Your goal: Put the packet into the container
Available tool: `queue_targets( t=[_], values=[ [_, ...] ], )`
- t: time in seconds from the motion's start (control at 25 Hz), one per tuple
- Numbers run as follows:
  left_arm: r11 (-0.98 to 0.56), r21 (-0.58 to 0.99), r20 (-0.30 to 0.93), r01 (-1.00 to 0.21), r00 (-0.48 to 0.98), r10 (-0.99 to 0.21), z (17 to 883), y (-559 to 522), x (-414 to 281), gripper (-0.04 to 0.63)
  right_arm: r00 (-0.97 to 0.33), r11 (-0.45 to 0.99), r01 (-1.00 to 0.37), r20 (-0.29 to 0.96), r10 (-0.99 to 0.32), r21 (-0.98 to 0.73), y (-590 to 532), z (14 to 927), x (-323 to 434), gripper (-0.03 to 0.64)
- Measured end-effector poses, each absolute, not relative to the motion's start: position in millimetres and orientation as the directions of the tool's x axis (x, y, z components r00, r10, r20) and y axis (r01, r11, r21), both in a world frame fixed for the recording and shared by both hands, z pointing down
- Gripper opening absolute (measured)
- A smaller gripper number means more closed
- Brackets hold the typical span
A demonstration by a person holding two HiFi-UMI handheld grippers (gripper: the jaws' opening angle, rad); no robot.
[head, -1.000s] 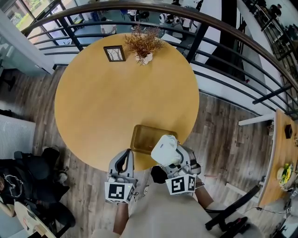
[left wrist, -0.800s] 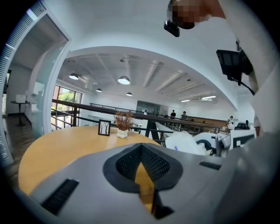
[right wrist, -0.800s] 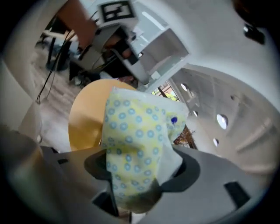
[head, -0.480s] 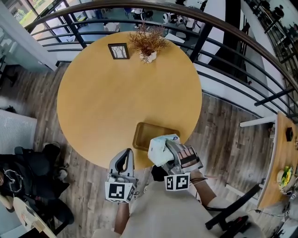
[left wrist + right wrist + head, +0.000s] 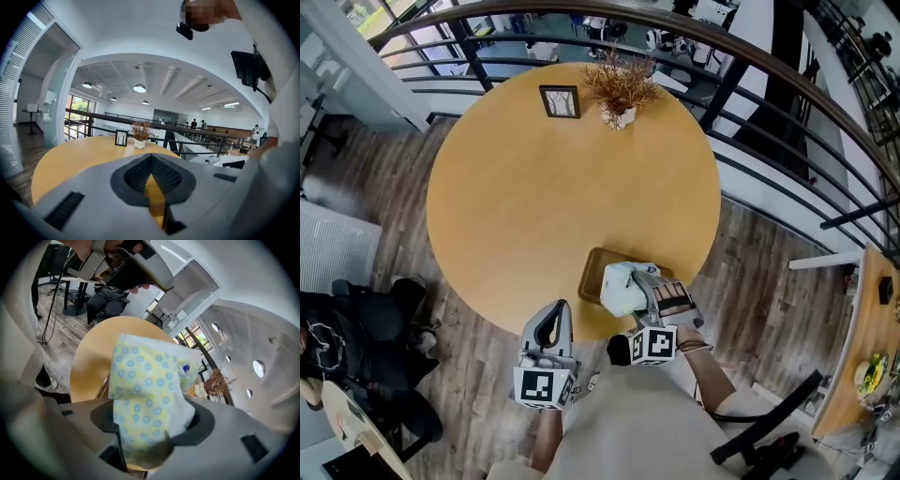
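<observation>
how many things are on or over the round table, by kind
packet: 1
container: 1
picture frame: 1
vase of dried plant: 1
total: 4

The packet (image 5: 622, 286) clamped in my right gripper (image 5: 147, 427) covers most of the container (image 5: 590, 274), leaving only its left edge exposed, and the print in the picture frame (image 5: 560, 101) is too small to read.
</observation>
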State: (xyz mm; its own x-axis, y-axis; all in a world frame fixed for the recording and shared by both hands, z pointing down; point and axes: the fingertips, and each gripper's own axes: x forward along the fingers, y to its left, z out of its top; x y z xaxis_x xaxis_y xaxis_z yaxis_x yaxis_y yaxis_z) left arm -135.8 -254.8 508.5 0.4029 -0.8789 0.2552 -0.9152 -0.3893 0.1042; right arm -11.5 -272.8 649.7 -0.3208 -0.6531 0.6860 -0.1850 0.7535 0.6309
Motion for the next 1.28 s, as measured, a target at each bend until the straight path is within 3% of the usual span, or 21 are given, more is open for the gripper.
queue_targets(
  t=[0.4,0.6,1.12,1.28],
  values=[
    [-0.374,0.113,0.258,-0.921,0.390,-0.884,510.0,-254.7,-134.2,0.005,-0.294,0.808,-0.132,0.755,-0.586,0.575,-275.0,666.1,-24.0,0.282],
    [-0.366,0.107,0.261,-0.924,0.381,-0.887,508.0,-254.6,-137.2,0.005,-0.201,0.871,-0.182,0.849,-0.488,0.457,-279.6,700.7,-7.7,0.282],
    [-0.344,0.100,0.264,-0.934,0.358,-0.896,506.1,-250.4,-142.6,0.005,-0.213,0.926,-0.180,0.906,-0.367,0.333,-281.2,724.0,-11.7,0.282],
    [-0.336,0.096,0.259,-0.937,0.349,-0.901,504.1,-250.7,-145.2,0.005,-0.216,0.936,-0.180,0.916,-0.339,0.304,-281.2,725.2,-10.7,0.316]
  ],
)
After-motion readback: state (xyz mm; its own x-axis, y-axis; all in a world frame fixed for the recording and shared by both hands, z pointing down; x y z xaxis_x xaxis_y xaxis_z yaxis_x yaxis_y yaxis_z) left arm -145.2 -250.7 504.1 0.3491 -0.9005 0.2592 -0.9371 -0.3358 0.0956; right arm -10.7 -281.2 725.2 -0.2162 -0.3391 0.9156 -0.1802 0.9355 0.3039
